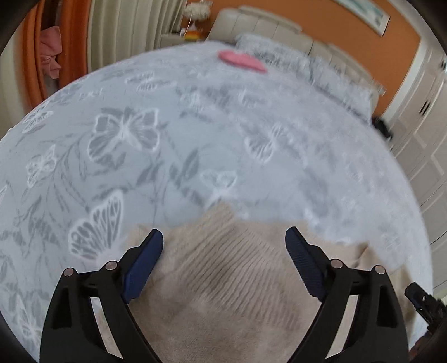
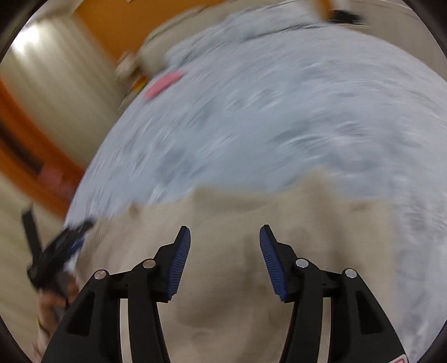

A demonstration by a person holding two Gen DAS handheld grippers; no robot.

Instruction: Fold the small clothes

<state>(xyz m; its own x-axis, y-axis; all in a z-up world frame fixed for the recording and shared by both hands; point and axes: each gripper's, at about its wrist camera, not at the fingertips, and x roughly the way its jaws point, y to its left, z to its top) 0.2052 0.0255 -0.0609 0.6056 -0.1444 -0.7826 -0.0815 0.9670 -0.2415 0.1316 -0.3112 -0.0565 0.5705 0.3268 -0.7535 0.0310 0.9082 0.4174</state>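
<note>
Both sets of fingers stand apart with nothing pinched: my left gripper [image 1: 223, 237] is spread wide and my right gripper [image 2: 225, 237] about half open. The beige knit garment [image 1: 223, 279] lies flat on the butterfly bedspread [image 1: 195, 139], directly below both grippers, its ribbed hem under the left. No readable writing anywhere.

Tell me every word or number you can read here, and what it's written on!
None can be read.
A red mark at the bottom edge of the right wrist view is cut off.
The framed picture on the orange wall is too blurred.
The butterfly bedspread and beige knit garment show no writing.
</note>
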